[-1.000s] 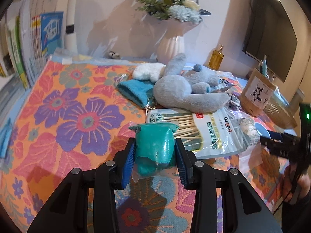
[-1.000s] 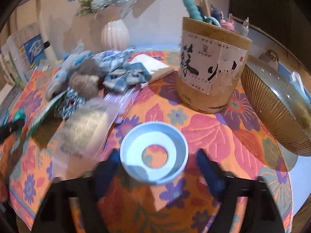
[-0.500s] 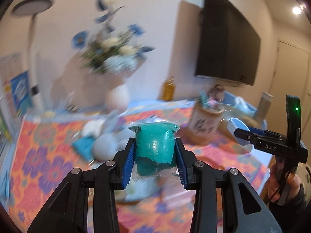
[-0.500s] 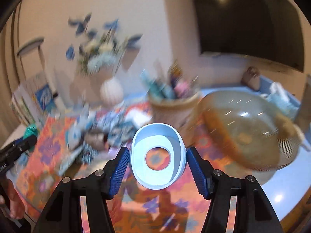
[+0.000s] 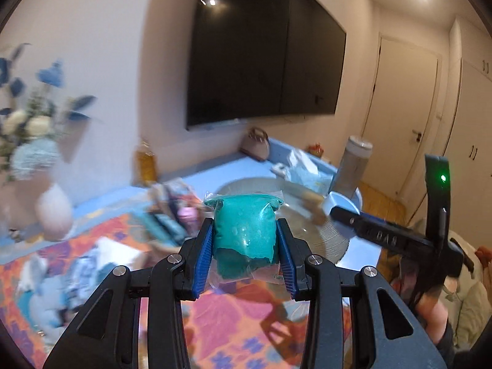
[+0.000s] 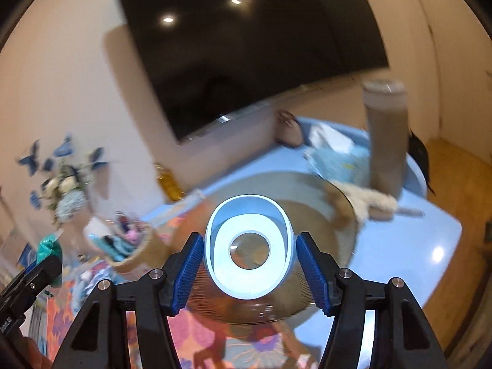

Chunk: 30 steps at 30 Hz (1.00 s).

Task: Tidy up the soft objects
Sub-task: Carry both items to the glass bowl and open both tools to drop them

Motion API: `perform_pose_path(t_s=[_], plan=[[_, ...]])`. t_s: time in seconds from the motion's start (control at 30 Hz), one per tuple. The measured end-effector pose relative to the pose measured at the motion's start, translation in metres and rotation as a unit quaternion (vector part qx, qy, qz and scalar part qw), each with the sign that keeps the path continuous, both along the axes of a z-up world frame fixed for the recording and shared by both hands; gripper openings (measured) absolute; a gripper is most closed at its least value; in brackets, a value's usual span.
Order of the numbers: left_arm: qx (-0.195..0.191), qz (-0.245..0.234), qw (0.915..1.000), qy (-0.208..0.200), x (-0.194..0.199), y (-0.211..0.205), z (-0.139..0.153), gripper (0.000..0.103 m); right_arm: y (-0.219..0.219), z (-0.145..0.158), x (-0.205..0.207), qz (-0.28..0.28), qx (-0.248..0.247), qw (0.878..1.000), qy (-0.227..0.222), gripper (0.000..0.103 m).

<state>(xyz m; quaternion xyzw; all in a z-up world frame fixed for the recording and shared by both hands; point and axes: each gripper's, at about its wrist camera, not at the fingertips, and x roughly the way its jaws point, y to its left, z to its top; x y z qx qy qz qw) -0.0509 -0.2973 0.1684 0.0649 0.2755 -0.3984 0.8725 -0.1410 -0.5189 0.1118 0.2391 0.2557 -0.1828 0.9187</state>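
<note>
The left gripper [image 5: 245, 255] is clamped on a teal soft lump in a clear wrapper [image 5: 246, 233]; its blue pads press both flanks, the jaws stand fairly narrow, and the lump is carried in the air above the desk, its sealed top edge rising just past the fingertips. The right gripper [image 6: 249, 255] squeezes a pale blue soft ring [image 6: 250, 247], a squat hoop with a hole through its middle; the pads bear on its two sides and bend it into an oval, the jaws about half open around it.

Directly beneath the left gripper lies the floral cloth [image 5: 233, 316] covering the desk, orange, pink and purple. Below and to its left, soft toys and fabric pieces [image 5: 58, 279] lie blurred on that cloth. Just beyond the fingertips of both grippers sits a wide ribbed glass bowl [image 6: 332, 279], on the bare blue desk [image 6: 399, 246]. In the left wrist view the right gripper [image 5: 341, 212] reaches in from the right, level with the teal lump and close beside it.

Farther ahead and to the left stands a round holder of pens and small tools [image 6: 129, 246], then a white vase of blue and white flowers [image 5: 53, 212]. Farther right, a tall grey canister [image 6: 386, 141] rises from the desk. Behind everything a dark screen [image 5: 261, 61] hangs on the wall.
</note>
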Motion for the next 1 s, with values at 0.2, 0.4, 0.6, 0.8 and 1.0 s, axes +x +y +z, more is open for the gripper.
perform_pose_path(t_s=[0.2, 0.4, 0.6, 0.8, 1.0], plan=[[0.019, -0.010, 0.9982, 0.056, 0.022, -0.061, -0.036, 0.036, -0.016, -0.025, 0.000, -0.031, -0.012, 0.999, 0.042, 0.063], [0.040, 0.001, 0.9959, 0.081, 0.033, -0.085, -0.060, 0.052, -0.017, -0.035, 0.011, -0.027, -0.025, 0.997, 0.071, 0.066], [0.006, -0.006, 0.9963, 0.086, 0.027, -0.066, -0.051, 0.087, -0.014, -0.033, 0.007, -0.018, -0.017, 0.997, 0.075, 0.070], [-0.013, 0.008, 0.9990, 0.043, 0.006, -0.016, -0.016, 0.087, 0.008, -0.014, -0.009, -0.007, -0.029, 0.998, 0.048, 0.071], [-0.049, 0.055, 0.9973, 0.001, -0.022, 0.072, 0.019, 0.088, 0.055, 0.002, -0.012, 0.039, -0.043, 0.998, 0.025, 0.073]])
